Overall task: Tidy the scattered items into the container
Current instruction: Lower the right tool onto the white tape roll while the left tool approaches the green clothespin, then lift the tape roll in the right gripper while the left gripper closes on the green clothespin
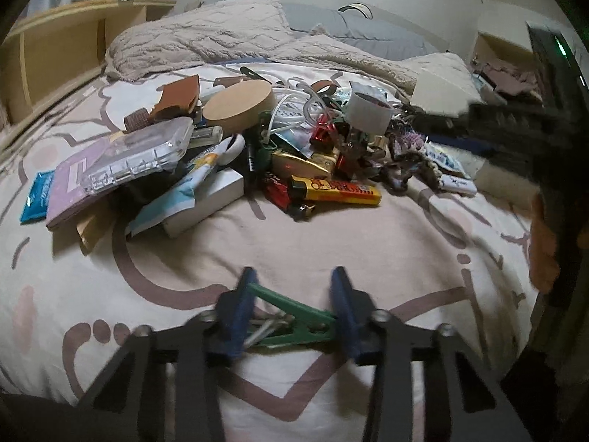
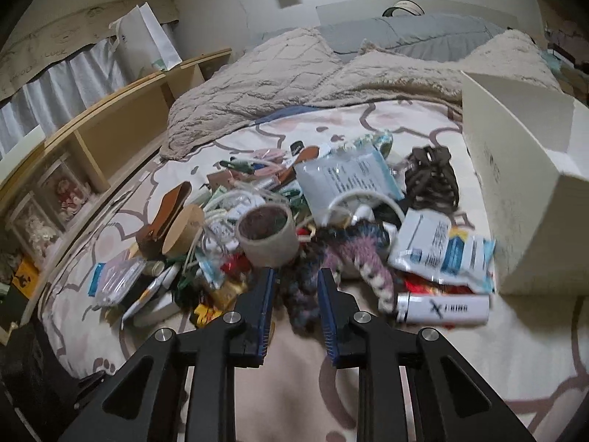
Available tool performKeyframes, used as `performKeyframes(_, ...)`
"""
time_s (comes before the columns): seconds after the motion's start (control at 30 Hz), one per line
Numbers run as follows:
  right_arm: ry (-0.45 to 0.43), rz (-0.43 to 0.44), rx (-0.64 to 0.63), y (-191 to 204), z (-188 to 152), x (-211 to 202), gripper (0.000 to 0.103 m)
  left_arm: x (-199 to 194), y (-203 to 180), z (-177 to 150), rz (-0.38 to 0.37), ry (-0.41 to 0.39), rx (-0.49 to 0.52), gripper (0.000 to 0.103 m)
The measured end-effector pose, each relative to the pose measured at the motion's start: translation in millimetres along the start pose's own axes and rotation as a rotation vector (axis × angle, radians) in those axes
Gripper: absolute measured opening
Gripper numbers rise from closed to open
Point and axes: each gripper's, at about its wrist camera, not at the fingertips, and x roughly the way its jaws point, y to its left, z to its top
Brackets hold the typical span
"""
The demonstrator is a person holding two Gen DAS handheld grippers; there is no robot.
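Observation:
In the left wrist view my left gripper (image 1: 294, 276) is shut on a green plastic clip (image 1: 291, 318), which spans the gap between the blue pads just above the patterned bedsheet (image 1: 331, 243). In the right wrist view my right gripper (image 2: 297, 272) is shut on a purple-and-blue knitted piece (image 2: 353, 250) at the near edge of the heap of scattered items (image 2: 257, 213). The container, an open white box (image 2: 522, 191), stands to the right of the heap; the same white box (image 1: 441, 88) shows at the back right in the left wrist view.
The heap holds a yellow lighter (image 1: 335, 189), a white lighter (image 2: 445, 309), a cardboard ring (image 2: 268, 235), a round wooden box (image 1: 239, 105), a clear case (image 1: 140, 158) and packets. A fluffy blanket (image 1: 206, 37) lies behind, and a wooden shelf (image 2: 110, 125) lines the left.

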Motion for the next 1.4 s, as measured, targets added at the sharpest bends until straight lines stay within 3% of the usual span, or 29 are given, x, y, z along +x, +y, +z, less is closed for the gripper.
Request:
performKeyframes(0.17, -0.018, -0.01, -0.026, 9, 0, 2, 0.025, 5, -4, 7, -0.031, -0.009, 0.008, 0.017)
performKeyframes(0.23, -0.02, -0.008, -0.036, 10, 1, 3, 0.03, 8, -8, 14, -0.047, -0.02, 0.017, 0.015)
performKeyframes(0.3, -0.021, 0.0, -0.038, 12, 1, 5, 0.078, 8, -11, 20, -0.056, -0.044, 0.023, 0.015)
performKeyframes(0.33, -0.035, -0.002, -0.043, 13, 0, 4, 0.079, 8, -11, 23, -0.057, -0.056, 0.026, 0.015)
performKeyframes(0.43, -0.053, -0.012, -0.07, 18, 2, 5, 0.079, 6, -9, 26, -0.061, -0.074, 0.007, 0.017)
performKeyframes(0.5, -0.059, -0.011, -0.063, 17, 5, 8, 0.079, 6, -5, 25, -0.045, -0.057, -0.015, 0.047)
performKeyframes(0.53, -0.062, -0.012, -0.055, 17, 7, 9, 0.079, 5, -3, 24, -0.036, -0.055, -0.028, 0.073)
performKeyframes(0.57, -0.061, -0.013, -0.048, 16, 10, 12, 0.079, 3, 0, 22, -0.034, -0.062, -0.046, 0.078)
performKeyframes(0.87, -0.041, -0.006, -0.024, 10, 25, 39, 0.079, -10, 1, 2, -0.018, -0.043, -0.035, 0.078)
performKeyframes(0.93, -0.033, 0.0, -0.033, 11, 27, 45, 0.074, -9, -3, -3, -0.013, -0.033, -0.013, 0.078)
performKeyframes(1.1, 0.007, 0.021, -0.065, 16, 23, 56, 0.046, -7, -12, -7, -0.001, -0.031, 0.035, 0.078)
performKeyframes(1.4, -0.09, 0.032, -0.024, 9, 31, 26, 0.045, -4, -13, -8, 0.007, -0.029, 0.049, 0.078)
